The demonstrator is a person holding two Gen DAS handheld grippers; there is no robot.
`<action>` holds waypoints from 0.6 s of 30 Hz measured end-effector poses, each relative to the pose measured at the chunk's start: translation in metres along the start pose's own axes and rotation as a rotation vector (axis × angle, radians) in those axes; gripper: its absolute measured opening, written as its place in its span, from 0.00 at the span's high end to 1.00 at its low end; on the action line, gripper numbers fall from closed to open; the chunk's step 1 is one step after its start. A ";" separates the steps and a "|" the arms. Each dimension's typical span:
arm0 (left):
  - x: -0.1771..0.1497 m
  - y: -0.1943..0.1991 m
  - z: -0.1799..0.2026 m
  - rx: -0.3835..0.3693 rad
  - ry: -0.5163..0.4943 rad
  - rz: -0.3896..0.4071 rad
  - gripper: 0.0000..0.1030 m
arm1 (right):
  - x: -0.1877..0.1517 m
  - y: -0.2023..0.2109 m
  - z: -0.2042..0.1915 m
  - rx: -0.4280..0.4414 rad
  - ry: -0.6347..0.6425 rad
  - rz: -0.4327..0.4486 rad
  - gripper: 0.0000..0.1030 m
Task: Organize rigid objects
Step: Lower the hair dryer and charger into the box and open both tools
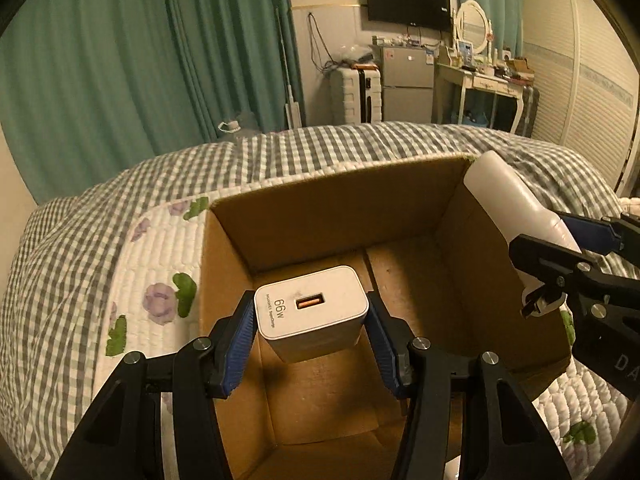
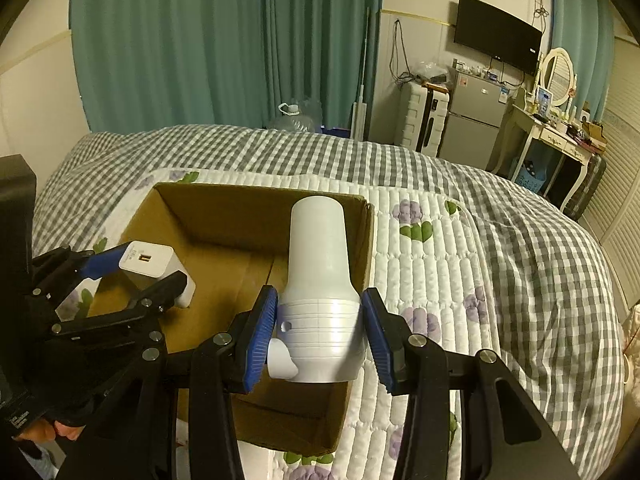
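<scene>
An open cardboard box (image 1: 328, 204) (image 2: 224, 204) sits on the bed. My left gripper (image 1: 311, 322) is shut on a white 66W USB charger (image 1: 312, 312) and holds it over the left part of the box; the charger also shows in the right wrist view (image 2: 150, 262). My right gripper (image 2: 320, 326) is shut on the ribbed base of a white funnel-shaped plastic container (image 2: 320, 276) and holds it over the box's right side. The container shows in the left wrist view (image 1: 508, 196) at the box's right wall. The box floor that shows is bare.
The bed carries a grey checked blanket (image 2: 520, 220) and a white floral quilt (image 1: 160, 264). Green curtains (image 1: 140, 48), a suitcase (image 1: 356, 92), a small fridge (image 1: 408, 80) and a dressing table (image 1: 484, 80) stand beyond the bed.
</scene>
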State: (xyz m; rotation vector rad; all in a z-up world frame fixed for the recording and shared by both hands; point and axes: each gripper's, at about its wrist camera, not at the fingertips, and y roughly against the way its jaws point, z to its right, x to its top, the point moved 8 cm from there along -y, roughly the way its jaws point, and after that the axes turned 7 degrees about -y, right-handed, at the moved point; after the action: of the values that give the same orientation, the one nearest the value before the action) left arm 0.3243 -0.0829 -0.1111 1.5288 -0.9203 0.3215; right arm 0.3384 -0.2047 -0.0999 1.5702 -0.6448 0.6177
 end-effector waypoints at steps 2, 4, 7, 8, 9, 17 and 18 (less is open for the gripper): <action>0.000 0.002 -0.001 0.005 0.011 -0.001 0.44 | -0.001 -0.001 0.000 -0.001 -0.001 -0.003 0.58; 0.004 0.011 -0.003 0.011 0.008 0.026 0.35 | 0.001 0.000 0.000 -0.003 0.001 -0.001 0.58; 0.009 0.026 -0.011 0.029 0.006 0.057 0.33 | 0.002 0.002 -0.002 -0.006 0.006 0.001 0.58; 0.010 0.028 -0.015 0.030 0.013 0.060 0.33 | 0.003 0.001 -0.003 -0.006 0.005 -0.001 0.58; 0.011 0.030 -0.018 0.030 0.022 0.063 0.33 | 0.002 0.000 -0.004 -0.005 0.005 -0.004 0.58; 0.006 0.051 -0.043 0.036 0.089 0.084 0.32 | -0.003 -0.006 -0.008 0.020 -0.050 -0.001 0.32; 0.004 0.058 -0.045 0.036 0.094 0.086 0.32 | -0.002 0.000 -0.006 0.016 -0.057 0.015 0.32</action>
State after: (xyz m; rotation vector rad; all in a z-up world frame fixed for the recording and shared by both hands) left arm 0.3005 -0.0385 -0.0585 1.4971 -0.9116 0.4700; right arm 0.3368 -0.1990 -0.1011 1.6040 -0.6964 0.5916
